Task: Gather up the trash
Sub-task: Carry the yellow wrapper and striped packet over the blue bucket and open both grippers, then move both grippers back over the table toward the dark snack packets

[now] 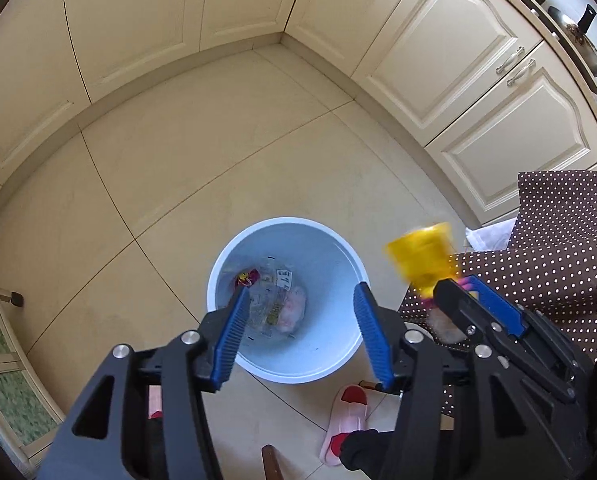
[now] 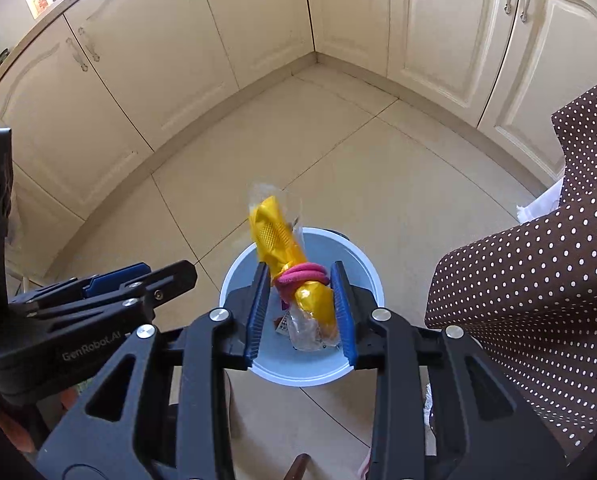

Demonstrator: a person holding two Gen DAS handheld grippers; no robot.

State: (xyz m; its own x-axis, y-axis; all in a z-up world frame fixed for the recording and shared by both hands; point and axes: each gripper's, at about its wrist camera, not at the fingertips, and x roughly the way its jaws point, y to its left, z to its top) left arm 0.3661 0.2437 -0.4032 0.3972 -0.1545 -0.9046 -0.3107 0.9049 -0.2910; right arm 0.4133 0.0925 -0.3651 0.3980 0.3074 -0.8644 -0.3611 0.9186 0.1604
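A light blue trash bin (image 1: 330, 248) stands on the tiled floor with clear wrappers and a pink scrap (image 1: 274, 304) at its bottom. My left gripper (image 1: 302, 290) hangs open right above the bin, with nothing between its blue pads. My right gripper (image 2: 300, 266) is shut on a yellow foil package (image 2: 274, 236) with a pink band (image 2: 302, 274) around it and clear plastic at both ends. It holds the package upright over the bin's rim (image 2: 298, 380). In the left wrist view the right gripper (image 1: 456, 284) and the yellow package (image 1: 420, 256) are just right of the bin. The left gripper (image 2: 170, 272) shows at the left of the right wrist view.
A table under a brown polka-dot cloth (image 2: 538, 280) stands close on the right of the bin. Cream cabinets (image 1: 458, 60) line the corner behind. A pink and red slipper (image 1: 346, 416) lies on the floor near the bin. A glass-fronted door (image 1: 2, 380) is at the left.
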